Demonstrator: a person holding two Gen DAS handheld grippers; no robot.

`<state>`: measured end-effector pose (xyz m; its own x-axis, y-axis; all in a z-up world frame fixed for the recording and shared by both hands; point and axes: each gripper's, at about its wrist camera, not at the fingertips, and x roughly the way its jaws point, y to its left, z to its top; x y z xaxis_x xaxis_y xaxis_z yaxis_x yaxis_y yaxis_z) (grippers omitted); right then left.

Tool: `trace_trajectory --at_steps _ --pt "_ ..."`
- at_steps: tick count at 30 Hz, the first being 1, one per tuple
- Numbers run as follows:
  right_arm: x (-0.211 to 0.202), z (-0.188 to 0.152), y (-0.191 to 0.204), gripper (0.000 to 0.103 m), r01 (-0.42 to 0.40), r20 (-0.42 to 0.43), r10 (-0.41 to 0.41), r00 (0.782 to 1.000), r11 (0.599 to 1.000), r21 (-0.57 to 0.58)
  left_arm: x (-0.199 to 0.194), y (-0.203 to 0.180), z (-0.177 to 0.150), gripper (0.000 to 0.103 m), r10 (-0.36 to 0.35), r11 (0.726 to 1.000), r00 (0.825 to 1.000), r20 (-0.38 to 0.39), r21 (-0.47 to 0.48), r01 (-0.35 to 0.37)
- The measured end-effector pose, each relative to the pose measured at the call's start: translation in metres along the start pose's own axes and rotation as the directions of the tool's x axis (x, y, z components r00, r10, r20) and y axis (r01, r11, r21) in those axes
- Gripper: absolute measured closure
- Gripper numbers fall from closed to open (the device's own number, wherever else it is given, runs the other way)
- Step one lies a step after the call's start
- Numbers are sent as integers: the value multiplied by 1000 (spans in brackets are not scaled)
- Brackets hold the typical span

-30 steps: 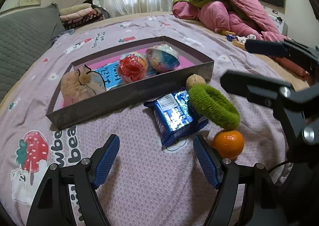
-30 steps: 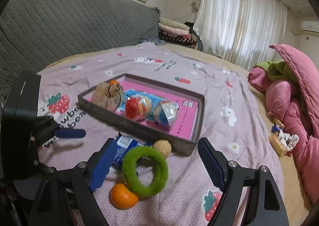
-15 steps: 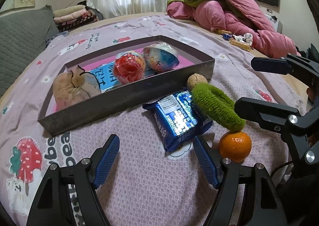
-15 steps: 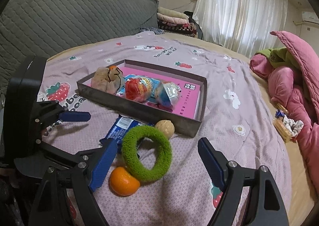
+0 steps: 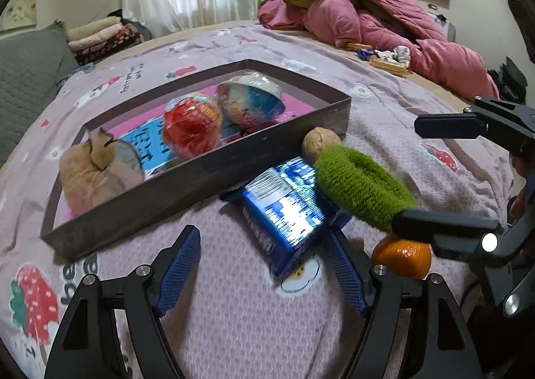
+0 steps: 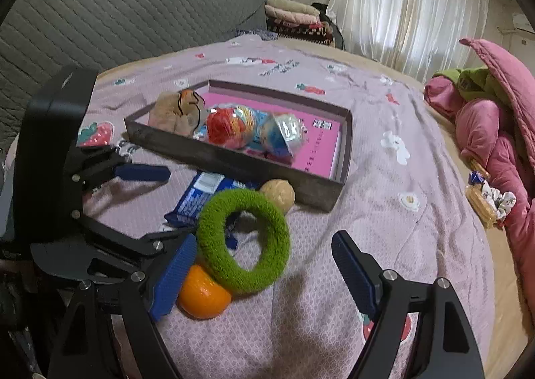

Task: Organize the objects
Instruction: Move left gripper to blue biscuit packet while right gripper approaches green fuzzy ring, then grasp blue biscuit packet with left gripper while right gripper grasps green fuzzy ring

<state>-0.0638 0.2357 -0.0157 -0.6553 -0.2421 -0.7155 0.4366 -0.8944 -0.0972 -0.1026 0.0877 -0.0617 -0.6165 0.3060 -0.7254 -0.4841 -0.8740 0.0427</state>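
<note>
On the quilted lilac bedspread [image 6: 384,205], a fuzzy green ring [image 6: 242,240] leans on a smooth orange [image 6: 204,295] and a crinkly blue packet [image 5: 284,208] just beside the shallow grey tray [image 5: 187,185], both tongs [image 5: 264,265] [image 6: 264,275] spread, empty.

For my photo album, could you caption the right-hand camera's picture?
Open right gripper over a green fuzzy ring leaning on an orange, beside a walnut, blue snack packet and box.
</note>
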Motion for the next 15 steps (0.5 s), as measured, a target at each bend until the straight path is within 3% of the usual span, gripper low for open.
trace_trajectory --at_steps 10,15 --pt "5 -4 -4 21 2 -21 -2 1000 1000 -1 15 -1 10 22 -38 999 999 -9 30 39" --pt "5 -3 -5 31 -6 -22 6 1000 1000 8 21 -3 17 20 -54 997 998 -15 50 55"
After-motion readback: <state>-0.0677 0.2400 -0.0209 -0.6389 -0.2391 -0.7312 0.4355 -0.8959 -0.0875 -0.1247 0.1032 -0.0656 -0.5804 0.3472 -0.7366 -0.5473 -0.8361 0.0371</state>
